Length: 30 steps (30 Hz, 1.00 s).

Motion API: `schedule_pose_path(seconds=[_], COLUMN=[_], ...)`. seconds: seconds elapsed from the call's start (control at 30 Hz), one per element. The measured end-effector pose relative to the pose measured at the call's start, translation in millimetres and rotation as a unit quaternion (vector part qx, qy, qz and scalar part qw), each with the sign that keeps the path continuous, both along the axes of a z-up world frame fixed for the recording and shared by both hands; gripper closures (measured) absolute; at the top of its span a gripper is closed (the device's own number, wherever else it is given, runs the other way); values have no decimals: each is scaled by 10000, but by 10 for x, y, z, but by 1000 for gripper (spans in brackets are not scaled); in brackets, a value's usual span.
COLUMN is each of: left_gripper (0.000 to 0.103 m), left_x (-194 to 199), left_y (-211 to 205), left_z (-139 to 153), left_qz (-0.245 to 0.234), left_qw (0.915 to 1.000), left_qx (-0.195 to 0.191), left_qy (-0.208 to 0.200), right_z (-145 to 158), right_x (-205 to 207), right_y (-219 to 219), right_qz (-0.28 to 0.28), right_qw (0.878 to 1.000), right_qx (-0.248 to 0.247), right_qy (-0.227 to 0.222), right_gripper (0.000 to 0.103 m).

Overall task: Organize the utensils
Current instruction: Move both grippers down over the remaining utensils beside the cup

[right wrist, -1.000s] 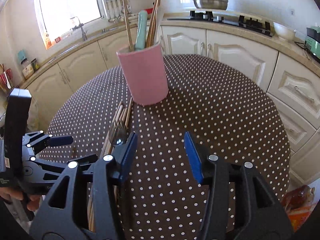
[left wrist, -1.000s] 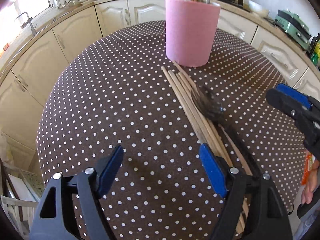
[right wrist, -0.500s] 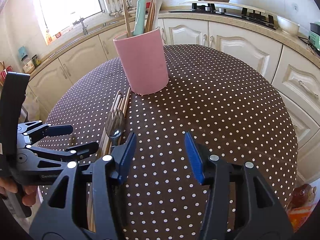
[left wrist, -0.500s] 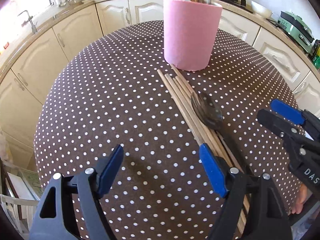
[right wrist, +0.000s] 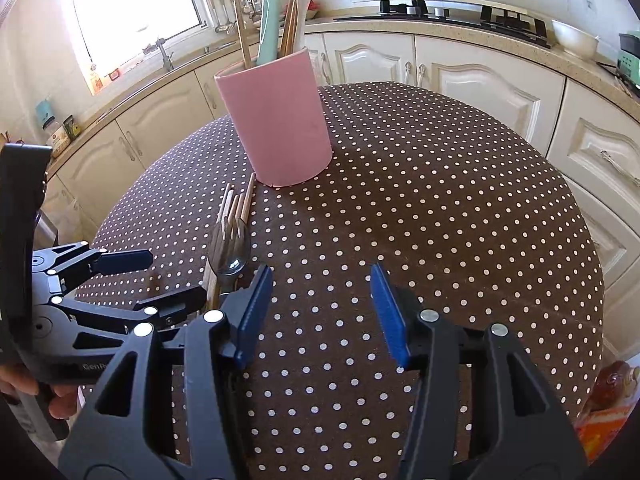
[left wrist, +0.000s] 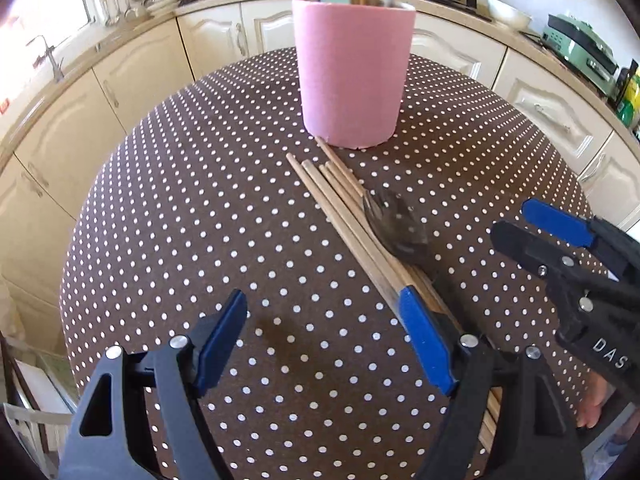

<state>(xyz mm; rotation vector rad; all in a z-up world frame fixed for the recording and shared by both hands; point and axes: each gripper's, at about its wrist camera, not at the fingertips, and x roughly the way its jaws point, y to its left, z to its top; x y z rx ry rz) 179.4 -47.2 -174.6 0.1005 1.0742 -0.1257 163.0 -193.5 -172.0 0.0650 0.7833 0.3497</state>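
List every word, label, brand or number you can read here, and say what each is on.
"DAS", cut off by the picture's edge: white letters on the right gripper body.
"GenR", partly hidden: faint print on the left gripper body.
Labels on the windowsill jars: too small to read.

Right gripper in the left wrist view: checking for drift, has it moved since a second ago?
Yes. The right gripper has crept left toward the metal spoon on the wooden chopsticks.

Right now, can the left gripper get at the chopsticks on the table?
Probably yes. The left gripper has its jaws open and empty, and the chopsticks lie bare on the tablecloth just ahead of its right jaw. Only the fork and spoon rest on them further along.
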Motion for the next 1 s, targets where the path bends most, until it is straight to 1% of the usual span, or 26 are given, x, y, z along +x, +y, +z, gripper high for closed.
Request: schedule_pose_path(seconds=[0.1,0.17,0.23,0.3,0.4,0.5,0.57,0.67,0.73,0.8,0.83,0.87,0.9,0.93,0.97,1.0], left_gripper=[25,24,23,23,23,23,23,23,23,23,23,23,23,23,23,23], left_x=[23,61,129,163,141,86,31,31,48,71,67,81,93,78,75,66], left_y=[-8,-49,-123,-163,-207,-275,-260,-163,-171,-159,-129,-106,-74,-15,44,129], left_z=[4,-9,-17,-18,-20,-22,-27,-30,-44,-44,-45,-68,-79,-71,-78,-79], left_qz=[-99,-71,-15,-35,-30,-35,-12,79,17,-27,46,181,225,239,311,439], left_qw=[9999,9998,9995,9991,9989,9983,9987,9992,9989,9991,9988,9965,9955,9973,9984,9989], left_qx=[81,137,327,432,464,580,514,386,457,425,490,810,917,692,462,122], left_qy=[39,80,-16,-20,-16,-44,-43,86,33,29,-8,4,0,-34,46,83], right_z=[-1,4,2,-3,-4,-11,-7,-8,-13,-17,-19,-19,-26,-32,-46,-65], right_x=[3,5,8,14,10,18,13,19,29,12,-5,-24,-42,-57,-71,-78], right_y=[-7,-6,-2,4,13,20,30,53,96,172,205,250,298,347,405,460], right_qz=[23,33,37,49,85,87,109,177,200,362,448,593,729,835,937,1017], right_qw=[10000,10000,10000,10000,10000,9999,9999,9998,9996,9986,9982,9973,9962,9951,9937,9922], right_qx=[1,0,18,12,5,21,13,-30,-196,-368,-386,-400,-429,-480,-570,-671], right_qy=[12,2,9,30,33,54,55,78,89,116,124,157,194,216,243,272], right_gripper=[52,51,51,51,50,50,50,50,50,50,50,50,50,50,50,50])
